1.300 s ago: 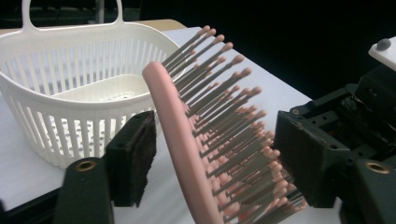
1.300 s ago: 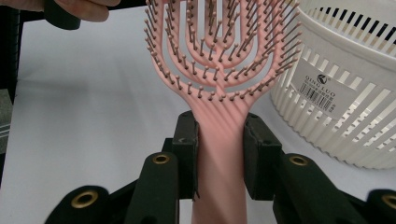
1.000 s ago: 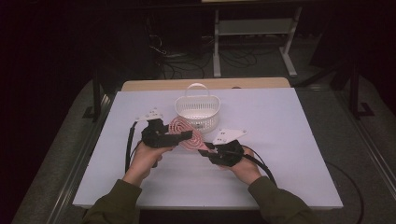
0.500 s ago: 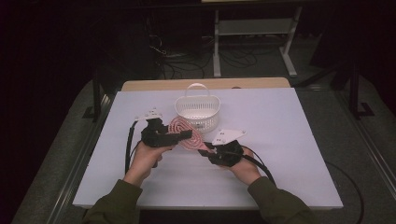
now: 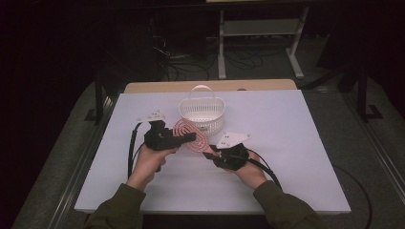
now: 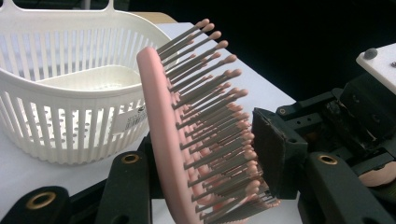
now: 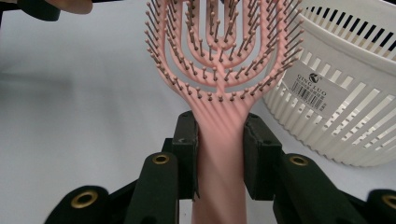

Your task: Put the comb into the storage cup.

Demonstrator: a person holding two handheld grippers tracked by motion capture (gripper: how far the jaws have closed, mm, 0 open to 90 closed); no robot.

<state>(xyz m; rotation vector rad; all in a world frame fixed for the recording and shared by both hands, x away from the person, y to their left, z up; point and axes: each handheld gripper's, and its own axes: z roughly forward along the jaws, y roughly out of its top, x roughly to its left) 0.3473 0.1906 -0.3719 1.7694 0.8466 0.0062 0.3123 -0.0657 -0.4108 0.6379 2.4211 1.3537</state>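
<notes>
A pink hairbrush (image 5: 187,132) hangs just above the white table, close in front of a white slotted basket (image 5: 201,112). My right gripper (image 7: 219,149) is shut on its handle (image 7: 219,154), with the bristled head (image 7: 217,51) pointing away from it. My left gripper (image 6: 205,154) comes in from the left across the head. Its jaws have just been closing with the head (image 6: 161,121) between them. One pad (image 6: 273,149) meets the bristle tips and the other jaw sits behind the brush's back. The right gripper (image 5: 210,153) and left gripper (image 5: 188,138) face each other.
The basket (image 6: 60,93) looks empty and stands at the table's middle back, right behind the brush. The white tabletop (image 5: 296,143) spreads to both sides and toward the front edge. Cables trail from both grippers. Dark floor and a stand lie beyond the table.
Both hands, the brush and the basket stay where they were. Any narrowing of the left jaws is too small to make out from above.
</notes>
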